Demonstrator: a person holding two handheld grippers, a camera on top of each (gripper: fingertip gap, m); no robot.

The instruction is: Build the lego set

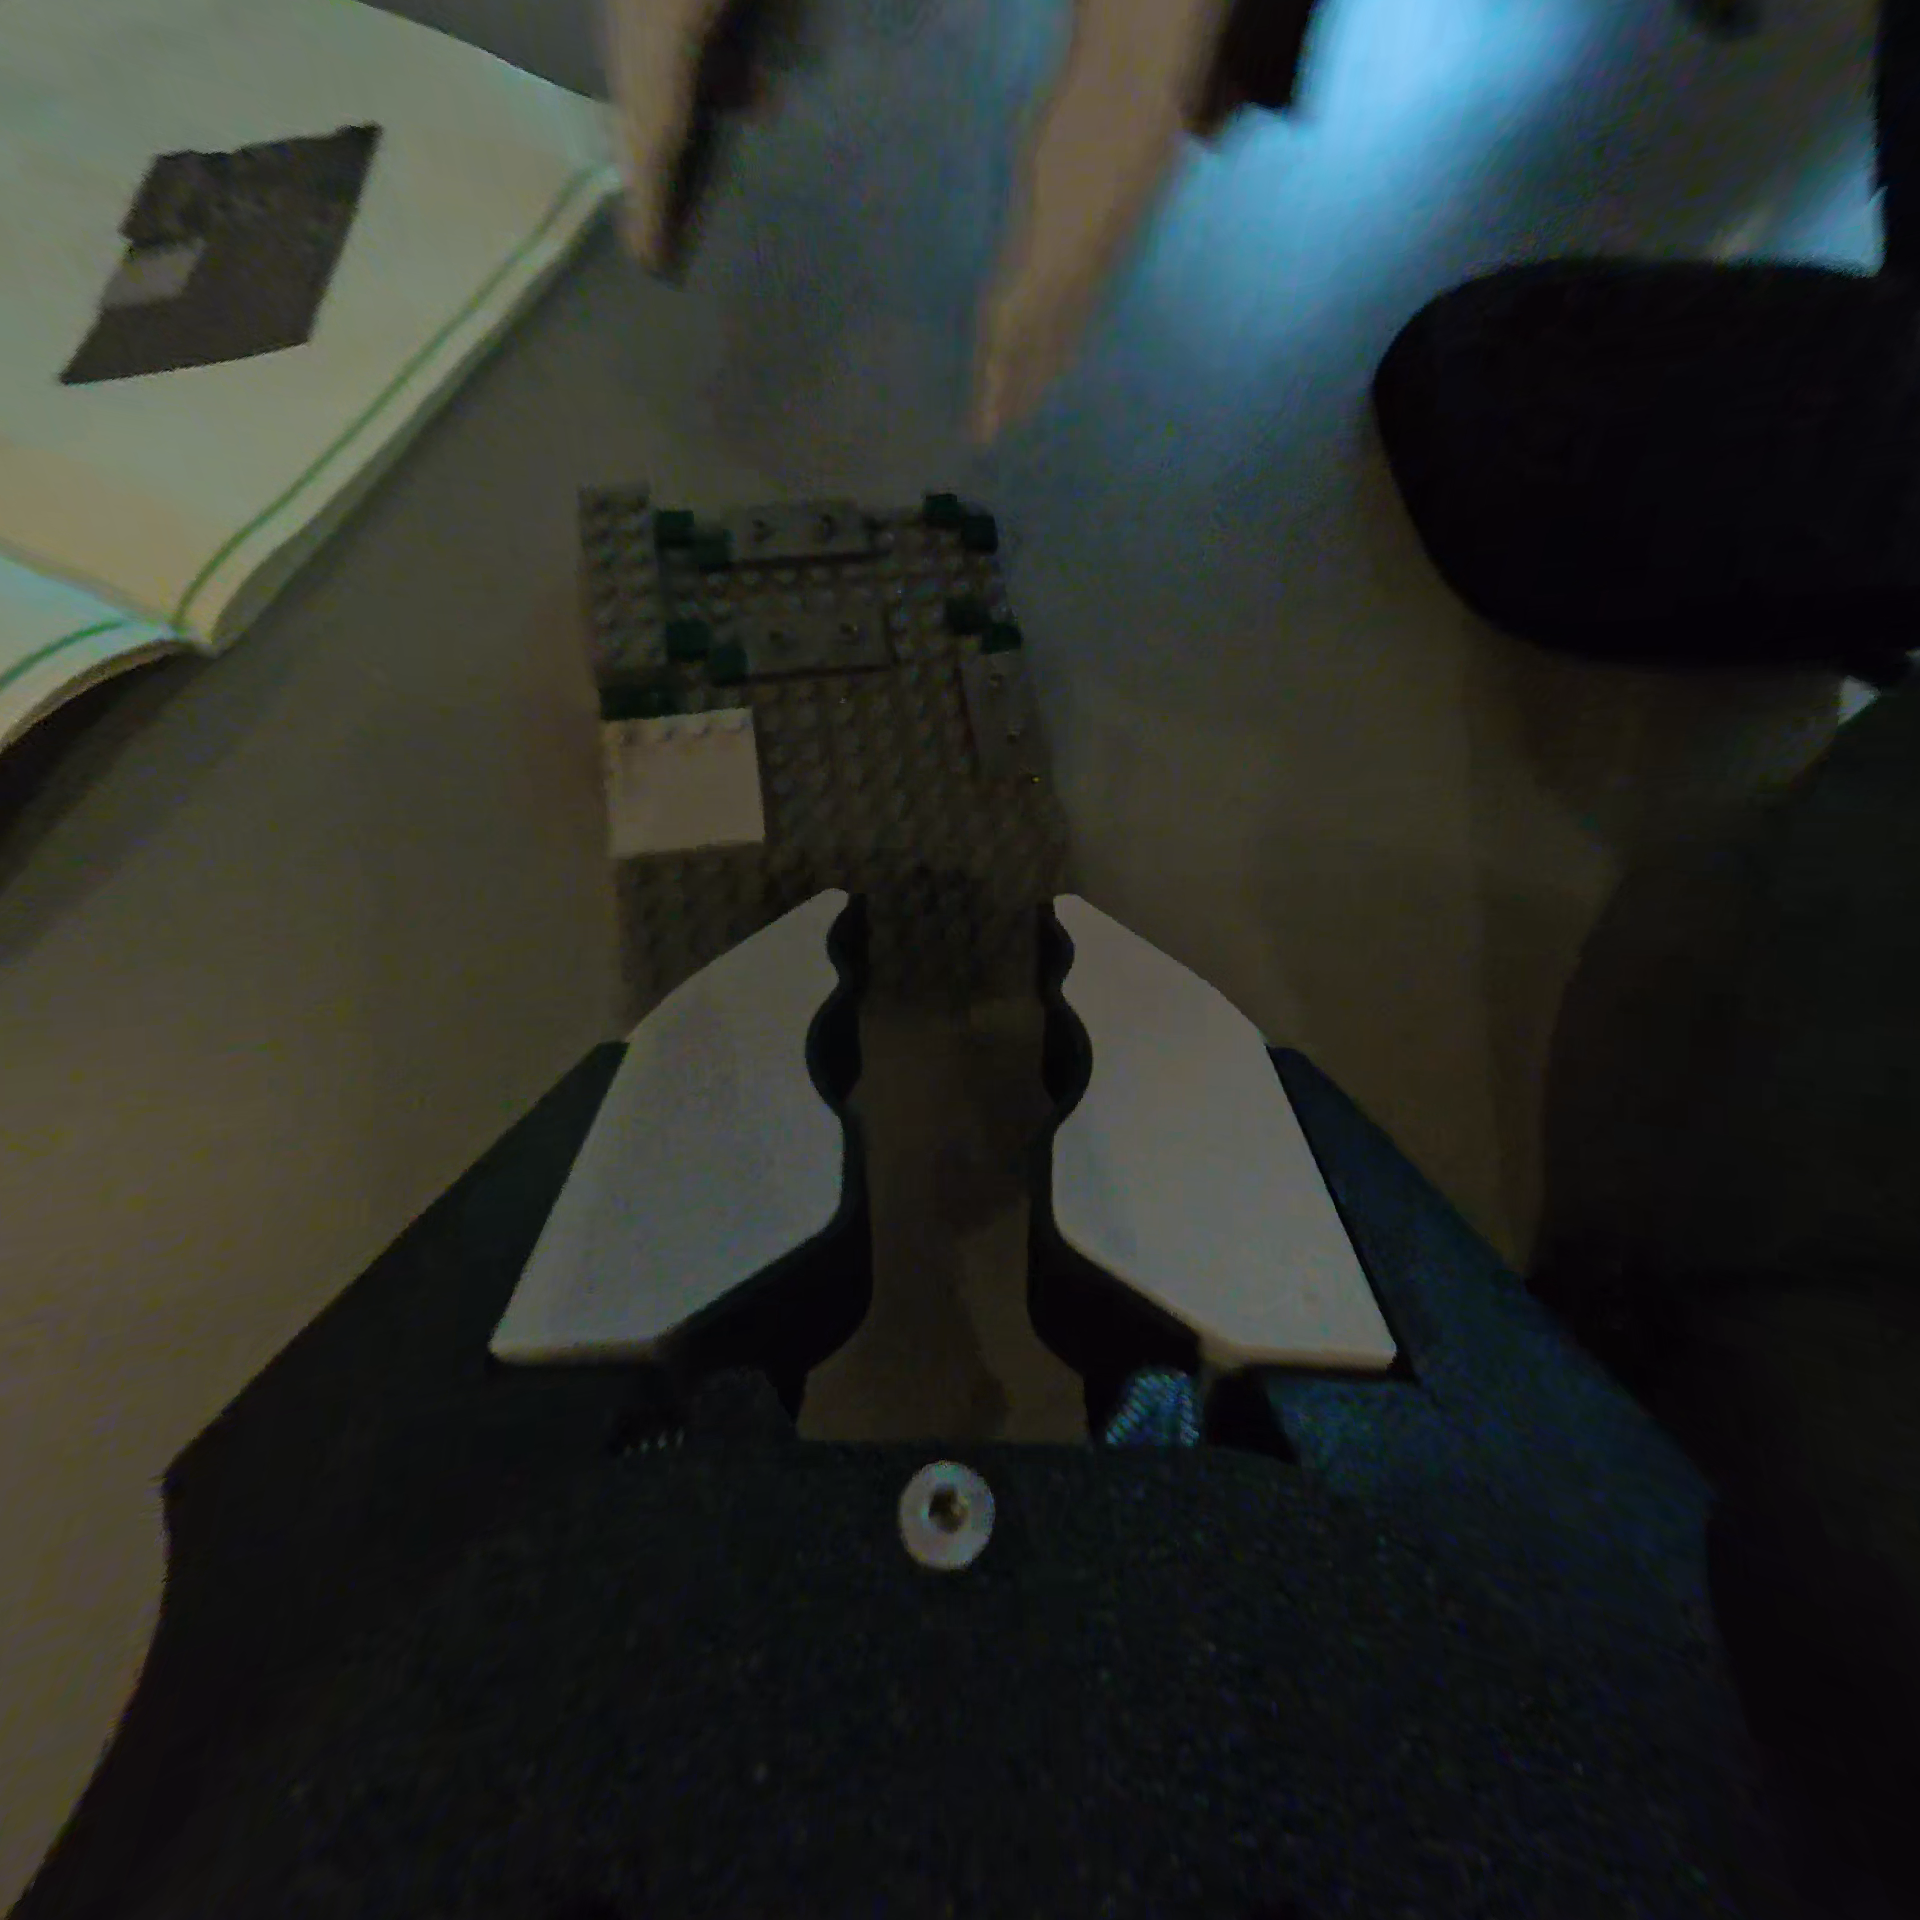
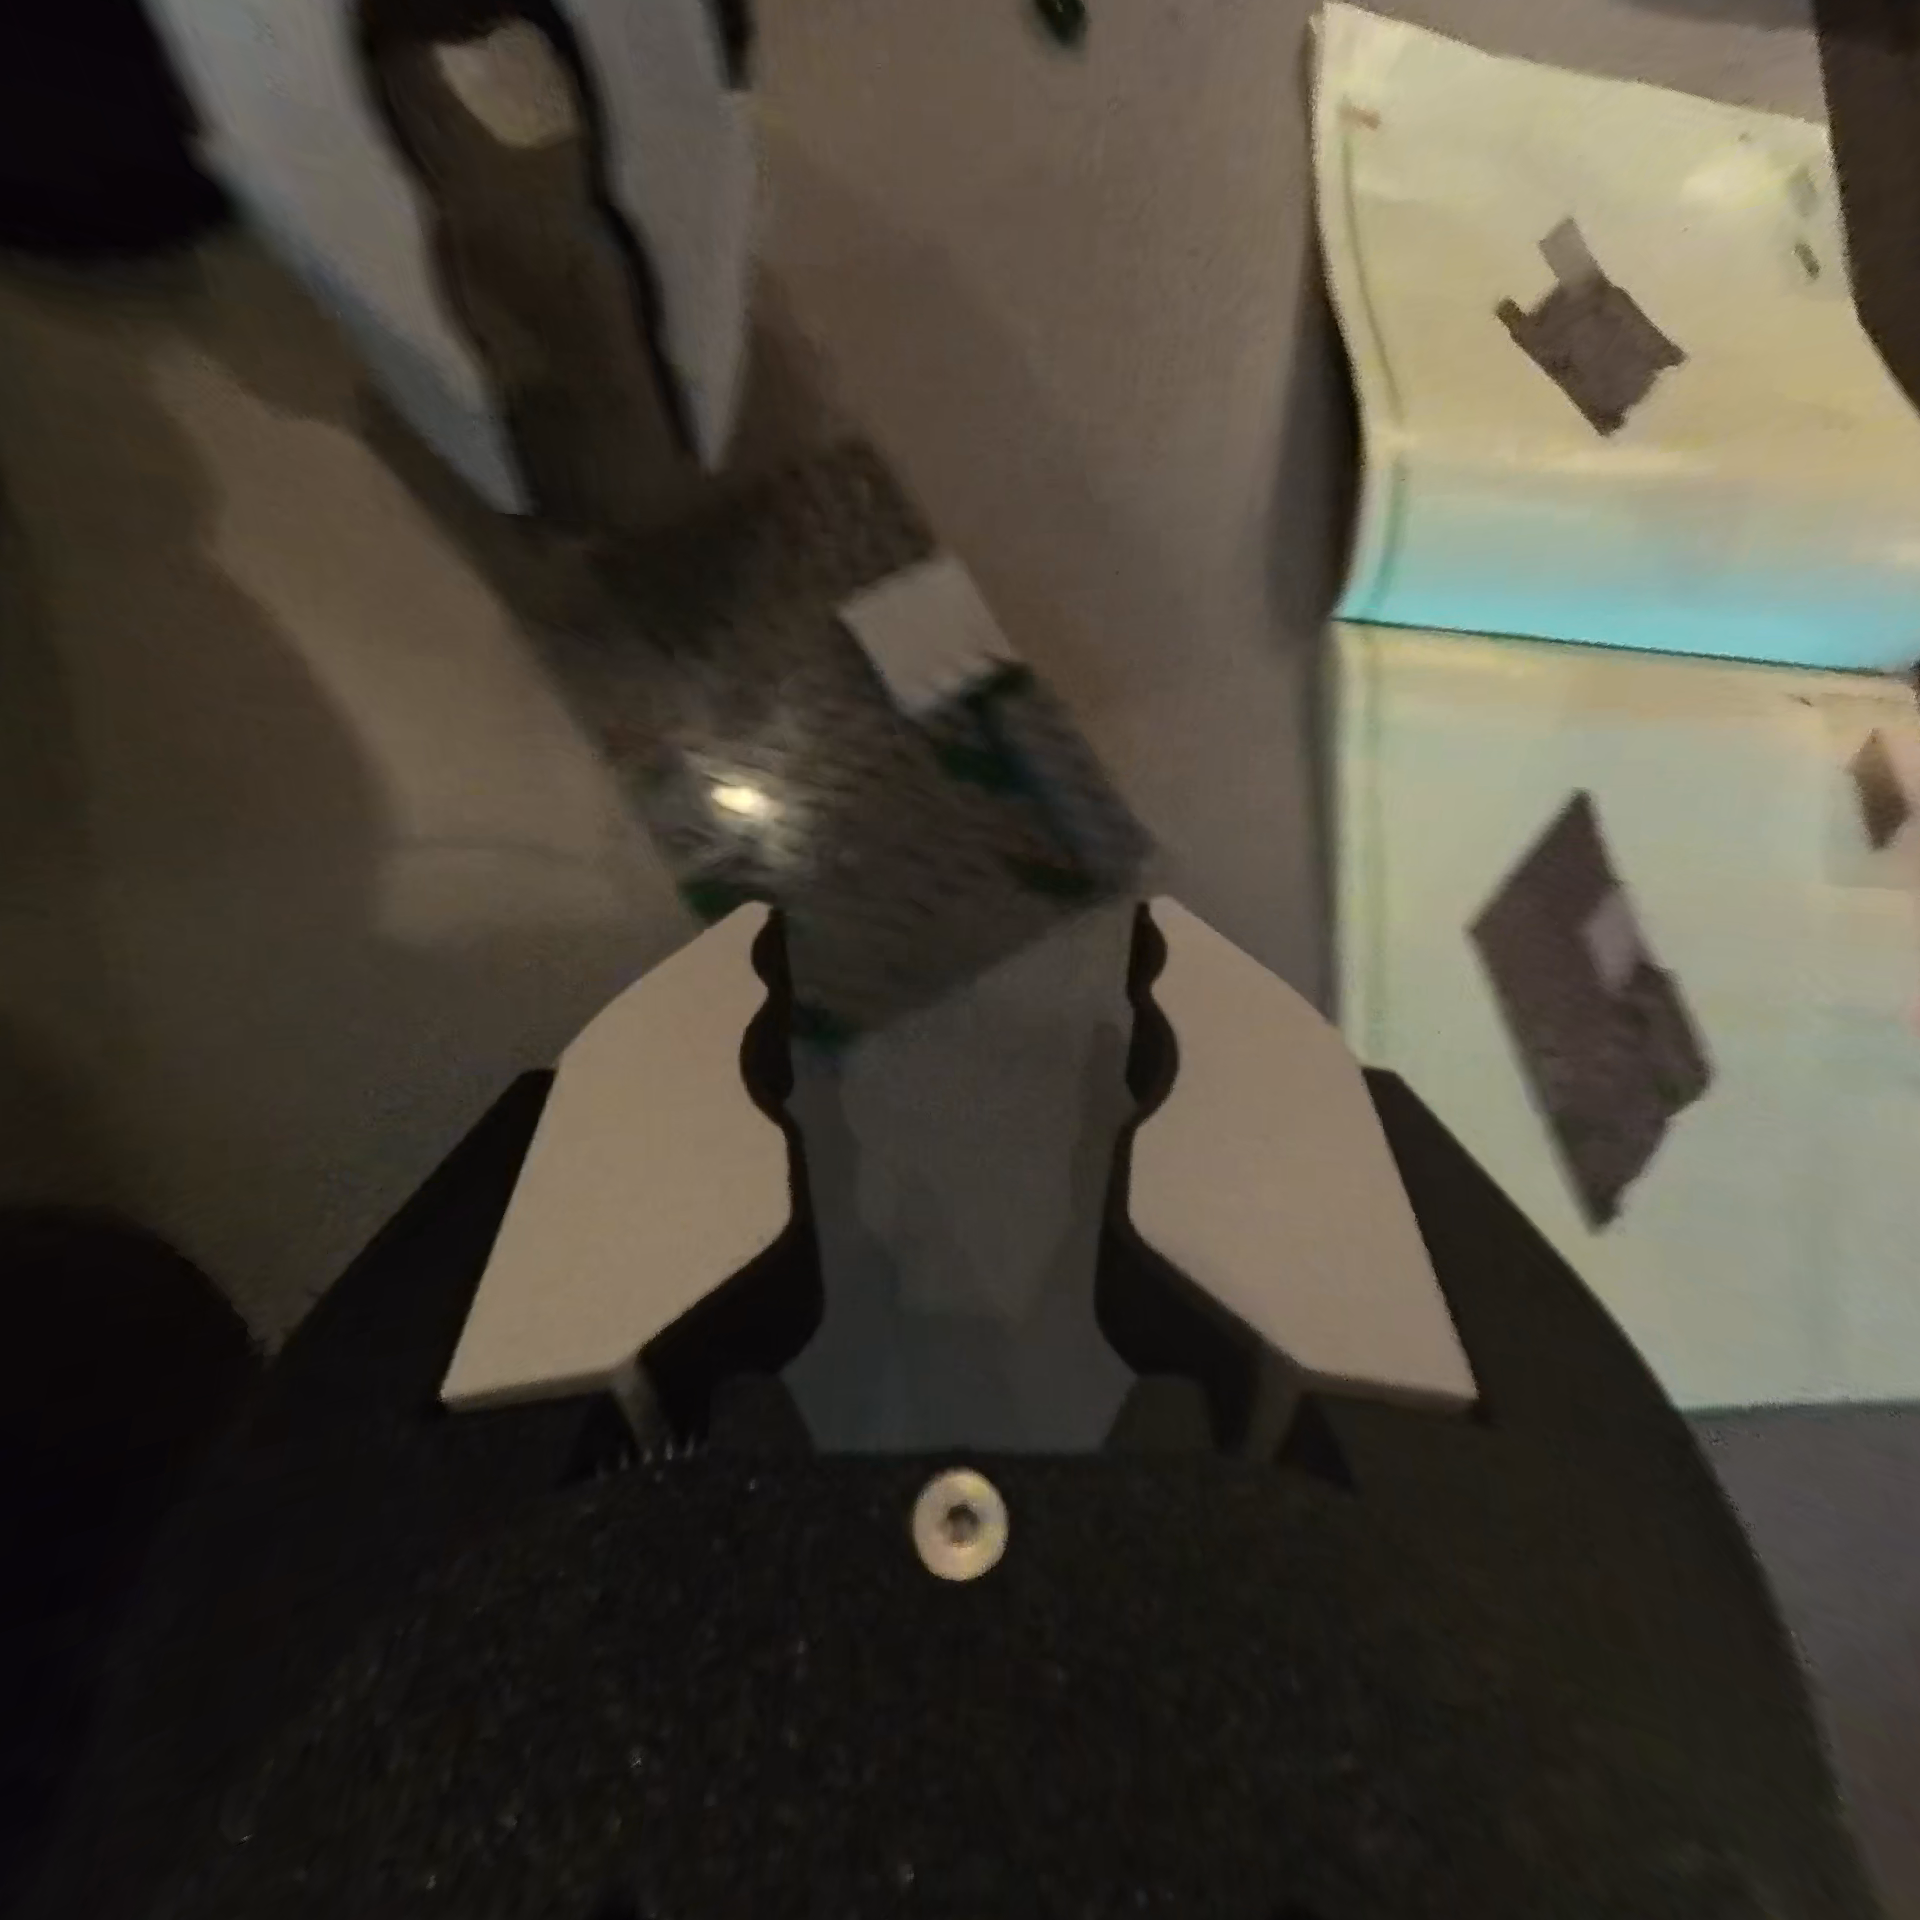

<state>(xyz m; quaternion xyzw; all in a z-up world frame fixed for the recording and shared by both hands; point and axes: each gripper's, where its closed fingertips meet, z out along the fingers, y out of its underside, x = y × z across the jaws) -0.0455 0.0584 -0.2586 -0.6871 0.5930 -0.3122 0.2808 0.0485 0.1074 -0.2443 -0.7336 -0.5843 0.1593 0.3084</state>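
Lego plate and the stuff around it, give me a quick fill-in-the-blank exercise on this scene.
1. The grey studded Lego plate carries several small dark ____ pieces.
2. A smooth ____ tile sits at the plate's edge.
3. The open instruction booklet lies to the ____ of the plate in the left wrist view.
4. The left tongs close on the plate's ____ edge.

Missing words: green; white; left; near

The studded grey Lego plate [image 1: 883, 748] carries small dark green pieces [image 1: 691, 540] and one plain white block [image 1: 681, 790]. The open paper instruction booklet [image 1: 208, 416] is pale cream with thin green edge lines. The left claw [image 1: 948, 914] has white fingers [image 1: 707, 1174] on a black body.
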